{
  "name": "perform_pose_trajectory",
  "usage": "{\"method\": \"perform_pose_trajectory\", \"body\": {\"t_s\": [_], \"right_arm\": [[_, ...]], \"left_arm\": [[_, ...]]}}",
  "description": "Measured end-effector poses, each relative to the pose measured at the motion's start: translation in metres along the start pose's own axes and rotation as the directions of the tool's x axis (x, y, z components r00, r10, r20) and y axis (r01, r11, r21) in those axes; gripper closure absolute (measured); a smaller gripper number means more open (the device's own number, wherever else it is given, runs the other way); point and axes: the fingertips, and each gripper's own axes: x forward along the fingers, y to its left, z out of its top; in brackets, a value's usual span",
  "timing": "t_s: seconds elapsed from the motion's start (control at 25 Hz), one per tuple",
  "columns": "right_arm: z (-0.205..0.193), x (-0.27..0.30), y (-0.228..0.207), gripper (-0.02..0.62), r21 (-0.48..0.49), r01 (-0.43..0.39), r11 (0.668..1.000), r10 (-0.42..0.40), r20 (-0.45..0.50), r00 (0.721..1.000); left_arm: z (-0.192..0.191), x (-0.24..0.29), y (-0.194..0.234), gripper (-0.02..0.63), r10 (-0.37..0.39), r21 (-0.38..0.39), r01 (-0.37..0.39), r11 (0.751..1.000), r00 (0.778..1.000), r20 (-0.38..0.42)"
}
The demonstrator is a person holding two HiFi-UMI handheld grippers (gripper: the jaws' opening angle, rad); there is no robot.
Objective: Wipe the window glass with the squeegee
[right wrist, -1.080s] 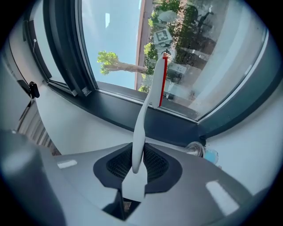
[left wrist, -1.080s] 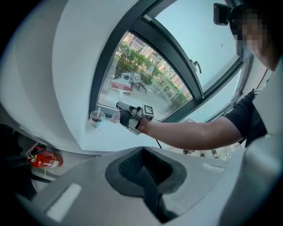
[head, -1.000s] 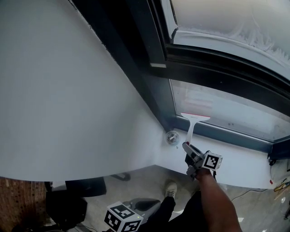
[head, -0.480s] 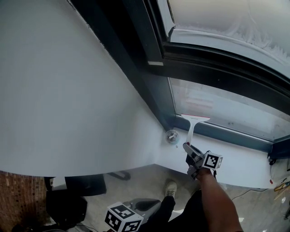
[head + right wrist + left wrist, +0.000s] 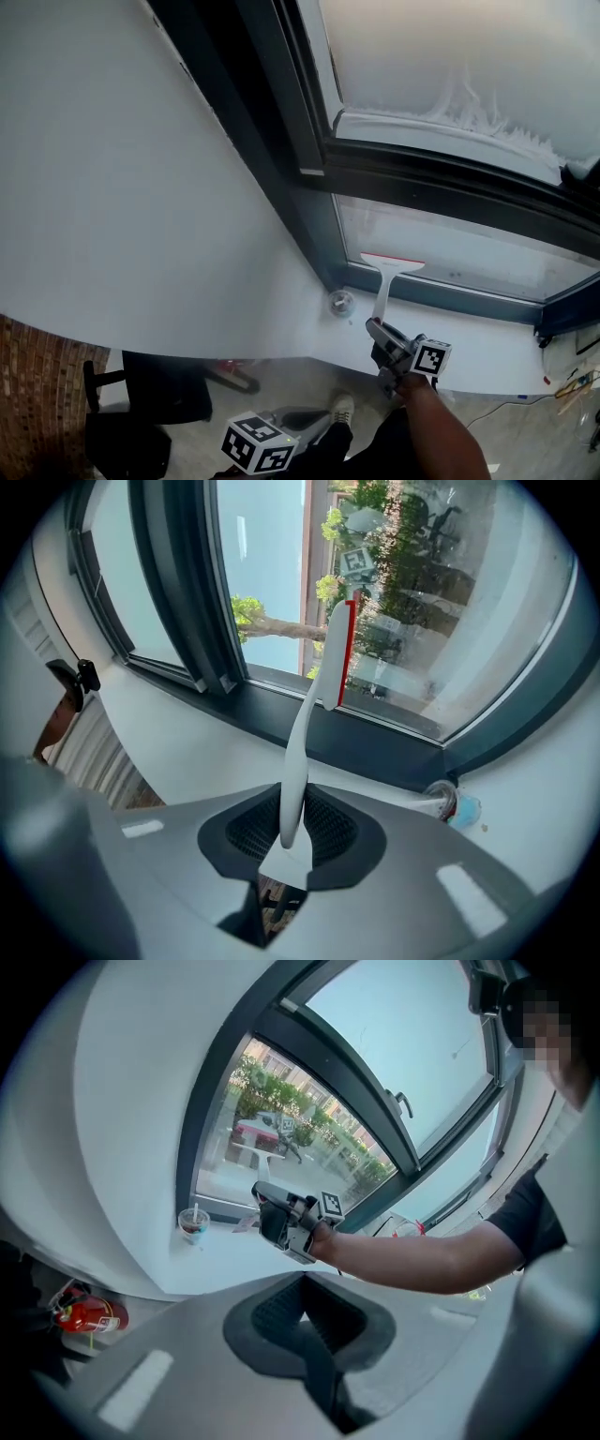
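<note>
A: Where was the squeegee, and who held it?

B: In the right gripper. Its jaws were clamped on the low end of the white handle. The handle ran up from the sill to the head, which lay across the bottom of the lower window glass, near the left corner of the frame. The red blade looked to be against the pane, but contact was not confirmed.

A: And the left gripper?

B: It hung low, well apart from the window. Its own view showed the pads brought together with nothing between them.

A: Handling notes?

B: Judged light: thin plastic handle, narrow head. The handle looked stiff, with a slight curve, and the blade edge was probably soft rubber. The plastic is smooth and could twist in the pads if the blade drags, so the hold wants to be square on the handle. A grip at the far end gives reach but little pressure on the glass. A grip nearer the head would press harder.

A: Counts?

B: One squeegee. Two grippers. One cup with a straw on the sill, just beside the frame corner and near the handle. Two panes in the head view, one above the other, split by a dark frame bar. The upper pane looked frosted or soaped.
</note>
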Motion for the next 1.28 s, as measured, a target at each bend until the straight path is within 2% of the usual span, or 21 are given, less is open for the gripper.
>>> {"method": "perform_pose_trajectory", "body": {"t_s": [0.2, 0.6, 0.88, 1.28], "right_arm": [[0.012, -0.010, 0.063, 0.508, -0.034, -0.061, 0.998, 0.062, 0.038, 0.997], [0.058, -0.033, 0.154, 0.508, -0.187, -0.089, 0.978, 0.102, 0.061, 0.993], [0.083, -0.039, 0.179, 0.508, -0.247, -0.080, 0.966, 0.101, 0.072, 0.992], [0.089, -0.039, 0.183, 0.506, -0.233, -0.104, 0.967, 0.126, 0.079, 0.989]], "left_arm": [[0.013, -0.012, -0.016, 0.606, -0.020, 0.043, 0.019, 0.999, 1.000, 0.016], [0.033, -0.024, -0.042, 0.606, -0.082, 0.128, 0.075, 0.989, 0.995, 0.052], [0.040, -0.033, -0.046, 0.606, -0.087, 0.152, 0.076, 0.985, 0.994, 0.065], [0.041, -0.035, -0.051, 0.606, -0.083, 0.163, 0.071, 0.984, 0.995, 0.064]]}}
